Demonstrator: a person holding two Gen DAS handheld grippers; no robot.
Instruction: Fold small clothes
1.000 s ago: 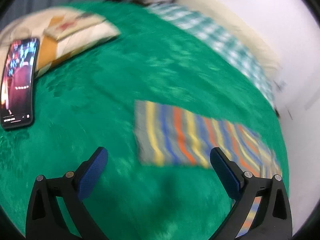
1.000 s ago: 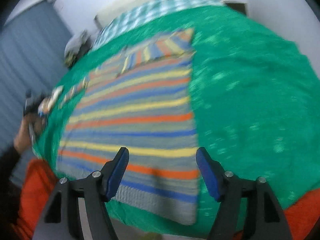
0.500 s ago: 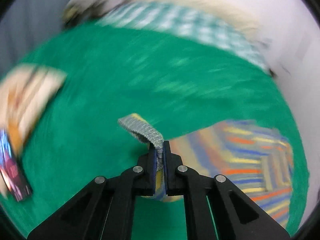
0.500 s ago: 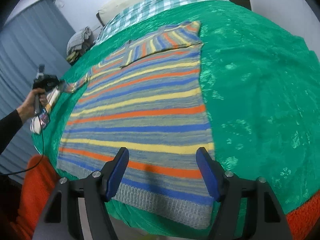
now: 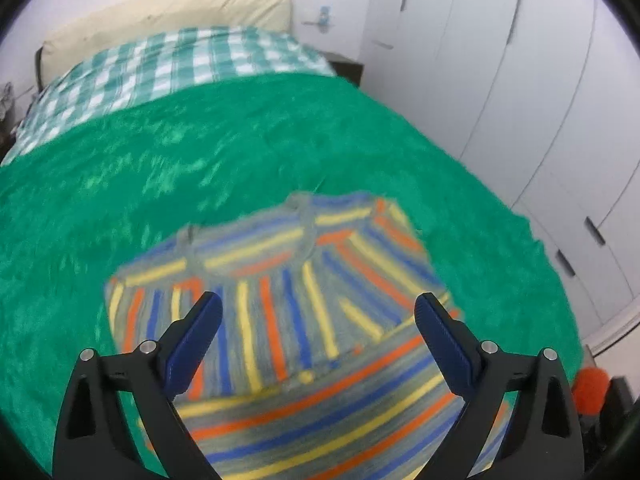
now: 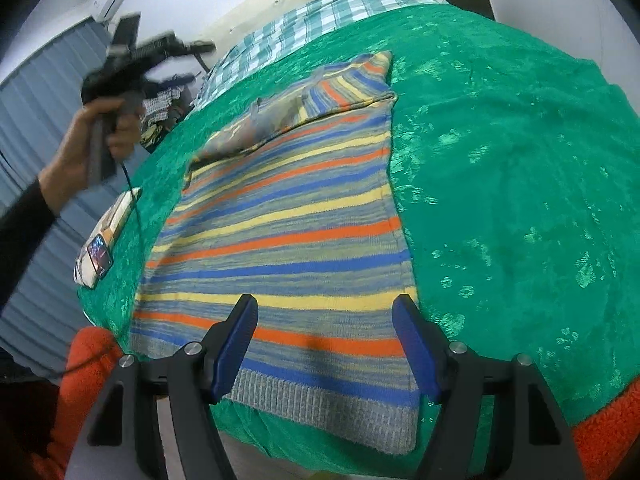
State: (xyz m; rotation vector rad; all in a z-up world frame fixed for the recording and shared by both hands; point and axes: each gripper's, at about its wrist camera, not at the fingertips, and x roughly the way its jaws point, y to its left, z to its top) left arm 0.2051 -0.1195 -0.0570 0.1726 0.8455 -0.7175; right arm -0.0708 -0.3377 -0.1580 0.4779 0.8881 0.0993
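a striped knit sweater [image 6: 288,240] lies flat on a green blanket [image 6: 520,184] covering a bed, its grey ribbed hem at the near edge and both sleeves folded in across the chest below the collar. the left gripper [image 5: 318,320] hangs above the folded sleeves with its jaws spread wide, having just opened, and nothing is between its blue pads [image 5: 192,344]. in the right wrist view a hand [image 6: 92,140] in a dark sleeve holds that gripper raised off the bed at the left, blurred. the right gripper [image 6: 324,344] hovers over the hem with its jaws parted and empty, pads clear of the knit. a phone [image 6: 99,255] rests on a book near the blanket's left edge; a checked sheet [image 5: 160,68] covers the head of the bed.
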